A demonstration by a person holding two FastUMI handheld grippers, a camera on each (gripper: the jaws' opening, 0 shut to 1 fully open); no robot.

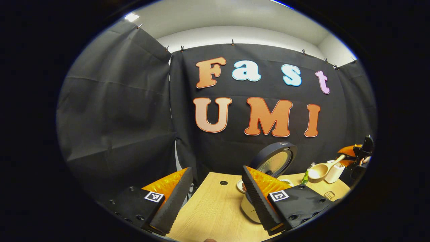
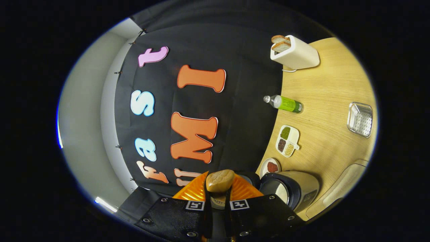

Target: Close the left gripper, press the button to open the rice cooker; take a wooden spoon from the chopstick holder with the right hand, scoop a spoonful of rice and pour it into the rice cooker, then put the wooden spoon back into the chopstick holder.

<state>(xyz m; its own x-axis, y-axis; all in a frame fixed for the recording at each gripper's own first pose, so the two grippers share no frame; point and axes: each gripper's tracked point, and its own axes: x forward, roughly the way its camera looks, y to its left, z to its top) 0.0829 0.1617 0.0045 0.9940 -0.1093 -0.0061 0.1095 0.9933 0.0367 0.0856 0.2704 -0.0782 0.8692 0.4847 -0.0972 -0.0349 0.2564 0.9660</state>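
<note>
Wooden spoon (image 2: 220, 180) is pinched between the right gripper (image 2: 217, 198) fingers, jaws nearly closed on its handle. From the left gripper view the spoon (image 1: 320, 170) lies roughly level, bowl aimed at the rice cooker (image 1: 273, 161), whose lid is up, handle running back toward the white chopstick holder (image 1: 336, 173). Left gripper (image 1: 215, 195) jaws are wide apart, holding nothing. Can't read any labels. Right gripper view adds a toaster (image 2: 295, 53), green bottle (image 2: 285, 103), and divided grain dish (image 2: 287, 141).

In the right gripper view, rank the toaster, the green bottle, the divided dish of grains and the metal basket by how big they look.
1. toaster, clearly largest.
2. green bottle, divided dish and metal basket look much alike, so no firm order among them; fisheye stretch near the edge makes it unsure.
</note>
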